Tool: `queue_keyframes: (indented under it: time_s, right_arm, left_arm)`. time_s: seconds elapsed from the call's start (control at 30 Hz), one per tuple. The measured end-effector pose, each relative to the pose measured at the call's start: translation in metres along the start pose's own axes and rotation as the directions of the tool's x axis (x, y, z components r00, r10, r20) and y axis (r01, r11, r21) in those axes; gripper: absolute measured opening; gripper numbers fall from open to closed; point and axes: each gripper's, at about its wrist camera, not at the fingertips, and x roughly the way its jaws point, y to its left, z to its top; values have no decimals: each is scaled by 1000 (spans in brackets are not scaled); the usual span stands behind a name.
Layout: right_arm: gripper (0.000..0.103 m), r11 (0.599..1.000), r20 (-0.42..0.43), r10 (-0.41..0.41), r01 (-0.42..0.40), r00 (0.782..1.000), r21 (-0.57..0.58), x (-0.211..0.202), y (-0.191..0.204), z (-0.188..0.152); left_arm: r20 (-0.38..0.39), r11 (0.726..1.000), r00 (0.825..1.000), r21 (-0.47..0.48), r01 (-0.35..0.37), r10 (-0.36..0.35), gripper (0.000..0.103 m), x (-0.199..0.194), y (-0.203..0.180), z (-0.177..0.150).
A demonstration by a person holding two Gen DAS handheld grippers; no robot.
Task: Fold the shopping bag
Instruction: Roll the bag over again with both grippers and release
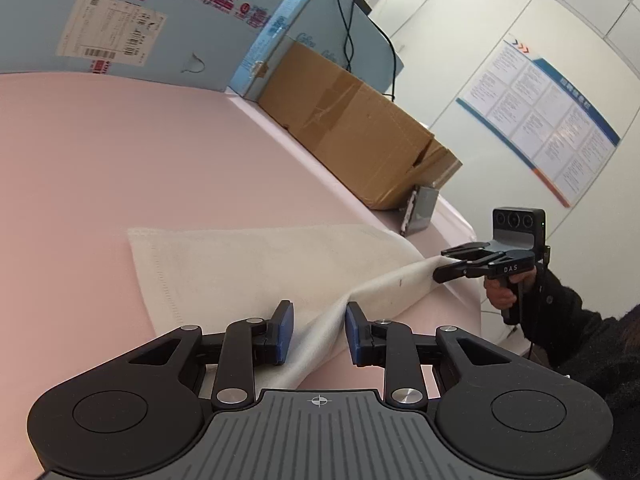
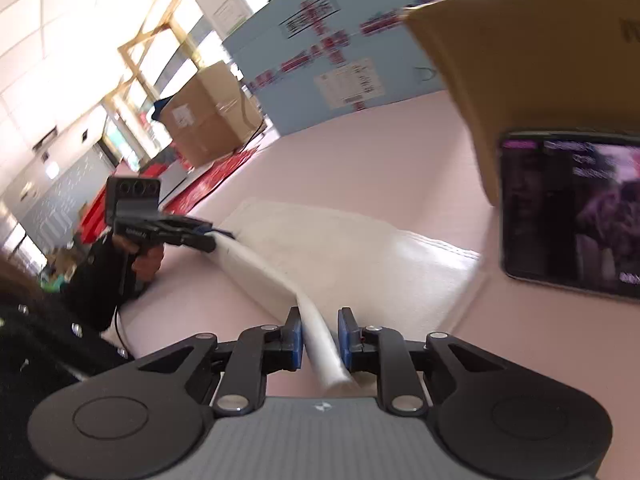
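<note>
Covering the table, pink cloth meets stacked cardboard boxes.

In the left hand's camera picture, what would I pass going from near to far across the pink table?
Left gripper → white shopping bag → bare pink table → brown cardboard box → big blue box at the back.
</note>
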Motion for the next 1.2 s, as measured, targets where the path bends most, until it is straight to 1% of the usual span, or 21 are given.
queue_keyframes:
  time_s: [0.1, 0.13, 0.2, 0.37, 0.43, 0.53, 0.57, 0.63, 0.67, 0.7, 0.77, 0.83, 0.87, 0.93, 0.97, 1.0, 1.03, 1.07, 1.1, 1.13, 1.2]
  right_arm:
    - [19, 999, 30, -32, 31, 999, 34, -2, 1, -6]
    - [19, 998, 42, -61, 60, 997, 28, -1, 5, -8]
    - [19, 994, 56, -110, 109, 992, 17, 3, 12, -8]
    - [19, 973, 79, -230, 231, 970, -5, 10, 31, -14]
    - [19, 953, 78, -298, 301, 951, -26, 12, 43, -15]
    - [19, 930, 73, -358, 363, 931, -60, 15, 53, -16]
    - [19, 921, 72, -379, 383, 923, -73, 16, 56, -16]
    - [20, 903, 77, -411, 417, 908, -100, 19, 62, -19]
    - [20, 898, 80, -420, 427, 904, -110, 20, 63, -20]
    - [20, 888, 85, -435, 443, 896, -126, 21, 66, -22]
    - [20, 869, 95, -458, 468, 884, -163, 24, 72, -25]
    - [21, 853, 105, -475, 486, 874, -190, 26, 77, -28]
    - [22, 850, 108, -478, 490, 872, -195, 26, 79, -29]
    - [22, 850, 116, -476, 490, 872, -194, 26, 79, -31]
    - [22, 852, 118, -473, 487, 873, -191, 27, 79, -30]
    - [22, 852, 121, -473, 487, 873, -191, 27, 79, -31]
    - [22, 852, 123, -472, 488, 873, -191, 27, 79, -32]
    - [22, 850, 124, -473, 489, 872, -194, 27, 80, -32]
    - [22, 849, 125, -475, 491, 871, -197, 27, 80, -32]
    - [22, 847, 126, -476, 492, 870, -200, 27, 81, -32]
    - [22, 849, 128, -474, 490, 871, -196, 27, 81, -33]
  left_arm:
    - [15, 998, 998, 23, -61, 61, 28, -2, -6, -1]
    - [23, 995, 996, 39, -91, 91, 28, -2, -10, -1]
    - [40, 982, 986, 90, -166, 163, 29, -1, -20, 1]
    - [56, 956, 967, 146, -254, 248, 29, 4, -26, 7]
    - [63, 935, 952, 179, -307, 301, 33, 5, -28, 5]
    - [90, 886, 917, 235, -400, 390, 37, 4, -35, 0]
    - [99, 866, 901, 252, -432, 421, 40, 3, -38, -2]
    - [120, 818, 863, 277, -504, 491, 52, 0, -42, -7]
    - [130, 795, 843, 286, -535, 521, 63, -2, -44, -9]
    - [140, 773, 825, 294, -563, 547, 69, -4, -46, -10]
    - [158, 729, 789, 308, -611, 594, 70, -8, -50, -13]
    - [180, 692, 760, 322, -646, 625, 70, -12, -59, -13]
    - [201, 664, 738, 333, -670, 644, 70, -14, -66, -13]
    - [260, 592, 679, 344, -729, 686, 70, -20, -78, -12]
    - [303, 544, 635, 334, -769, 711, 70, -24, -84, -11]
    - [342, 507, 593, 313, -803, 729, 69, -27, -90, -10]
    - [372, 495, 574, 292, -818, 729, 68, -30, -96, -9]
    - [394, 507, 578, 279, -816, 714, 67, -30, -103, -9]
    - [399, 553, 620, 282, -784, 676, 67, -27, -110, -10]
    - [396, 612, 675, 292, -735, 622, 64, -23, -117, -12]
    - [352, 733, 801, 337, -591, 484, 41, -8, -128, -13]
